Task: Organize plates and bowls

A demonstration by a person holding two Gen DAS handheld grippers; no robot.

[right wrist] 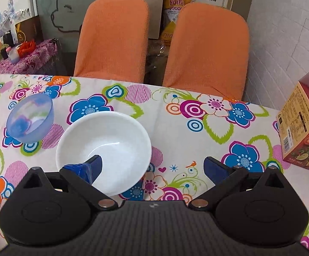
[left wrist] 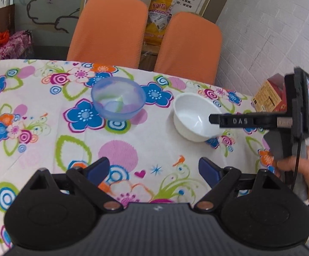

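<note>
Both wrist views look forward low over the tabletop [left wrist: 48,153] toward 2 orange chairs [right wrist: 114,38], sharing both bowls.

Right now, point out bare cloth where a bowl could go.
Free: the tablecloth between the white bowl and the cracker box; also the near strip ahead of the left hand-held gripper. Crowded: around the blue bowl, close beside the white one.
</note>
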